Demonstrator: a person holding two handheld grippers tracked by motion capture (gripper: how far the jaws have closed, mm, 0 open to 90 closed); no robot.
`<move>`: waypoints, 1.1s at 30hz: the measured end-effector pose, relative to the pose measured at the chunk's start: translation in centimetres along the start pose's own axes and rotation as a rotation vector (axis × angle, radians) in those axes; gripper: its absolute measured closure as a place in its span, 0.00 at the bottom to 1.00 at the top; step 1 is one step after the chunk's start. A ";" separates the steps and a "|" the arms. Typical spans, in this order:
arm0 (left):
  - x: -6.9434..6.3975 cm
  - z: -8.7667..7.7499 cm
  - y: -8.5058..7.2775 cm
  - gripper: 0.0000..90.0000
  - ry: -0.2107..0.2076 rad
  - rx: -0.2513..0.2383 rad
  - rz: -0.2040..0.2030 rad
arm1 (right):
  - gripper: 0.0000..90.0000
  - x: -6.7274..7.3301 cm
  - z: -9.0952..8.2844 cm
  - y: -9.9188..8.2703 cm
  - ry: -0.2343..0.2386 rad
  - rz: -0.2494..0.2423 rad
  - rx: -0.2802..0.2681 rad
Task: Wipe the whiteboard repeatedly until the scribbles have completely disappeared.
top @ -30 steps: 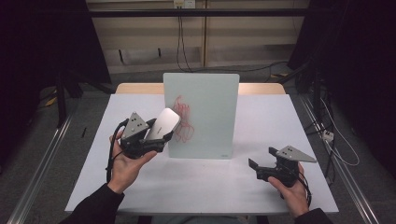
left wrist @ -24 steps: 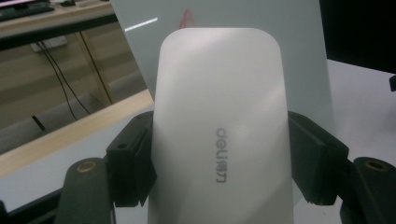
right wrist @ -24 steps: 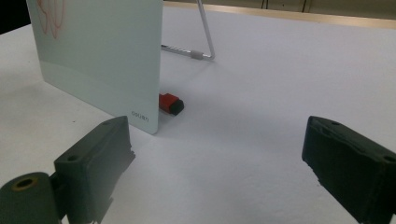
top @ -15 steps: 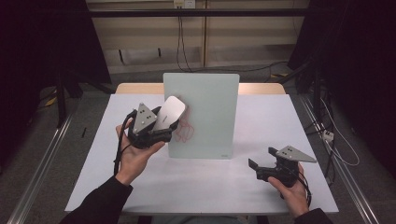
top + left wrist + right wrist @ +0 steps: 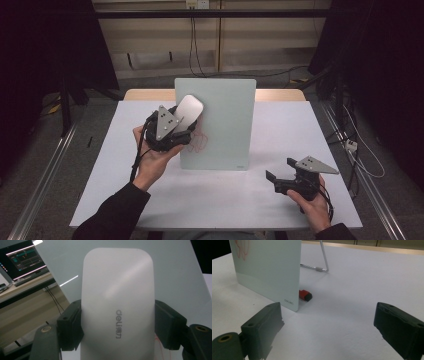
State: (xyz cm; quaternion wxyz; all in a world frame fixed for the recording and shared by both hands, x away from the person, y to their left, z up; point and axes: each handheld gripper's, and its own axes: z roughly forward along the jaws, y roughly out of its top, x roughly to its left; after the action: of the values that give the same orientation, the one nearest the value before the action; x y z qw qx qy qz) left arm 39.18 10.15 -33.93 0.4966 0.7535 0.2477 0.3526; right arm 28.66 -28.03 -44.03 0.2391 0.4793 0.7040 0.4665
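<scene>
So the left gripper point(image 5: 186, 121) is clamped on a white deli whiteboard eraser point(image 5: 188, 108), jaws squeezing it by its two long sides around the middle; in the left gripper view the eraser point(image 5: 117, 302) sticks out well past the jaws with the logo facing the camera. The far end of the eraser is right up against the pale green-white board point(image 5: 220, 120), which stands upright just ahead of that gripper, though I can't tell for sure if it's actually touching the surface. Some red scribbles point(image 5: 199, 141) sit on the board just below and beside the gripper. The right gripper point(image 5: 281, 176) is down low over the white tabletop point(image 5: 280, 210), well off to the side of the board, jaws spread wide with nothing in them. In the right gripper view, a red marker with a black end point(image 5: 305, 295) lies ahead of the jaws, tucked behind the board's lower corner, with the board's wire stand point(image 5: 323, 260) farther back.
</scene>
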 end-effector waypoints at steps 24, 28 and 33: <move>-2.3 1.1 -0.8 0.35 -0.029 0.056 0.132 | 0.09 0.0 0.0 0.0 0.001 -0.004 0.001; -2.8 1.2 -1.3 0.34 -0.048 0.062 0.141 | 0.09 0.0 0.0 0.0 0.001 -0.004 0.000; -3.3 1.4 -1.8 0.34 -0.071 0.081 0.146 | 0.09 0.1 0.0 0.0 0.002 -0.005 0.002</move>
State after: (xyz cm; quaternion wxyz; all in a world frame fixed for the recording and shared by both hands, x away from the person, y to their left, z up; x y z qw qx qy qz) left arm 38.10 7.64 -36.90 0.4469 0.8010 0.1884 0.3509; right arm 28.64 -27.97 -44.00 0.2392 0.4771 0.7058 0.4658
